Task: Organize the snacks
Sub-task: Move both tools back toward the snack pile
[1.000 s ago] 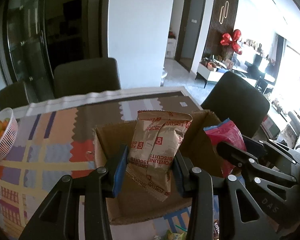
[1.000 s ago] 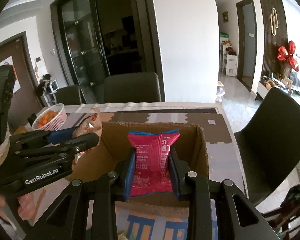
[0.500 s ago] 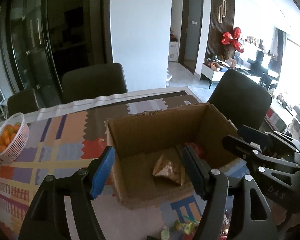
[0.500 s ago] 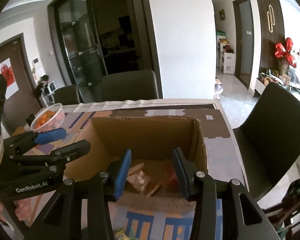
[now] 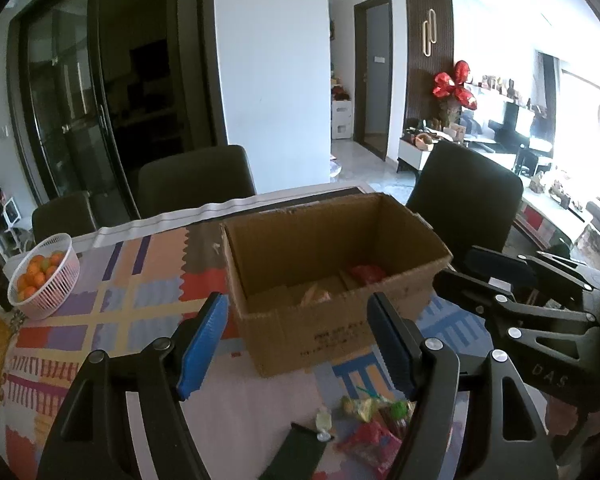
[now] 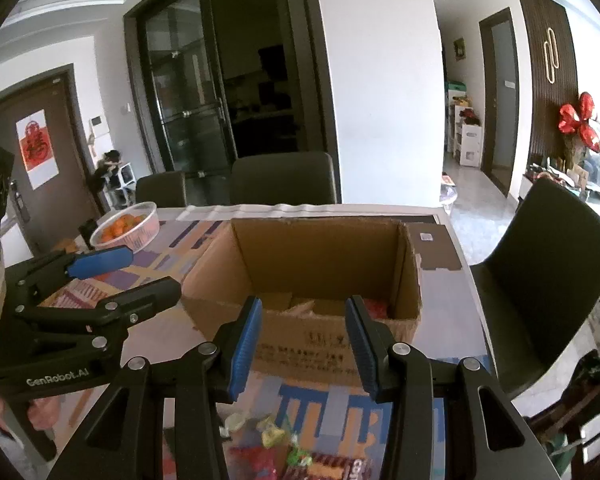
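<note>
An open cardboard box (image 5: 340, 332) stands on the patterned tablecloth. Inside it lie a brown biscuit packet (image 5: 314, 298) and a red snack packet (image 5: 366, 272). My left gripper (image 5: 296, 304) hovers in front of the box's near wall; its jaws are opening, with nothing between them. My right gripper (image 6: 302, 308) is open and empty, facing the same box (image 6: 312, 348), where the red packet (image 6: 374, 308) shows at the right. Each gripper appears in the other's view: the right one (image 5: 460, 268) and the left one (image 6: 148, 272). Several loose snacks (image 5: 364, 408) lie on the table below the grippers.
A white basket of oranges (image 5: 46, 276) sits at the table's left. Dark chairs stand behind the table (image 5: 196, 184) and at its right side (image 6: 540, 260). A dark flat packet (image 5: 296, 452) lies near the front edge beside the sweets (image 6: 276, 436).
Both grippers let go of their packets, which now lie in the box. Both have opened and pulled back from the box toward the near side of the table.
</note>
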Demonstrator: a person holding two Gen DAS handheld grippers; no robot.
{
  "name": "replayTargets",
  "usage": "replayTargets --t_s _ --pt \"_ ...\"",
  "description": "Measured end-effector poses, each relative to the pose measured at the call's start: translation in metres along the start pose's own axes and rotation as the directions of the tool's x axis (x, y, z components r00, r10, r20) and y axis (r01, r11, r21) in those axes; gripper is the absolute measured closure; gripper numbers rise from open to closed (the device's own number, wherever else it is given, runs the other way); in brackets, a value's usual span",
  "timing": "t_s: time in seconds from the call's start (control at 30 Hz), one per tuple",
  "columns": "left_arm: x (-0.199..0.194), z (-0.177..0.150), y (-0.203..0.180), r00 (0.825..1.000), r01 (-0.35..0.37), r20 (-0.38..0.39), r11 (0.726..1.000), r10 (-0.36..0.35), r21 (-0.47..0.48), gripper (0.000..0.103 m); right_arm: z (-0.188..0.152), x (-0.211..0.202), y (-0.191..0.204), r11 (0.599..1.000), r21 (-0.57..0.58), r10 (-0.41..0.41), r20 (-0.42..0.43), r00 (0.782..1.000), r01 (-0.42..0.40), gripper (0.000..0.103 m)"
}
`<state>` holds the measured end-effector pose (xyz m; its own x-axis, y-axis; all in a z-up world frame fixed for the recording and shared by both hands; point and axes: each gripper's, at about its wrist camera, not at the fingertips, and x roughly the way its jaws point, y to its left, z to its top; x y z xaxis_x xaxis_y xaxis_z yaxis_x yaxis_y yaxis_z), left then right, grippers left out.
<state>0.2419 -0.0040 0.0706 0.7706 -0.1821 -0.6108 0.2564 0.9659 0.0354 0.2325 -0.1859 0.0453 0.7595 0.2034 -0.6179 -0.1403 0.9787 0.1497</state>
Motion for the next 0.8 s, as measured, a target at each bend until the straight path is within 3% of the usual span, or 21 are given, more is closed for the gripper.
replayTargets --t_s 0.3,0.8 --pt "-0.017 -0.038 -0.010 1.000 0.012 -0.023 1.000 -0.011 0.004 0.031 -0.030 -0.016 0.007 1.000 -0.010 0.026 -0.036 0.999 -0.027 0.059" --pt "0.007 -0.098 -0.017 0.986 0.046 -0.160 0.999 -0.045 0.004 0.032 -0.089 -0.003 0.010 0.999 0.014 0.040 -0.185 0.982 -0.038 0.059"
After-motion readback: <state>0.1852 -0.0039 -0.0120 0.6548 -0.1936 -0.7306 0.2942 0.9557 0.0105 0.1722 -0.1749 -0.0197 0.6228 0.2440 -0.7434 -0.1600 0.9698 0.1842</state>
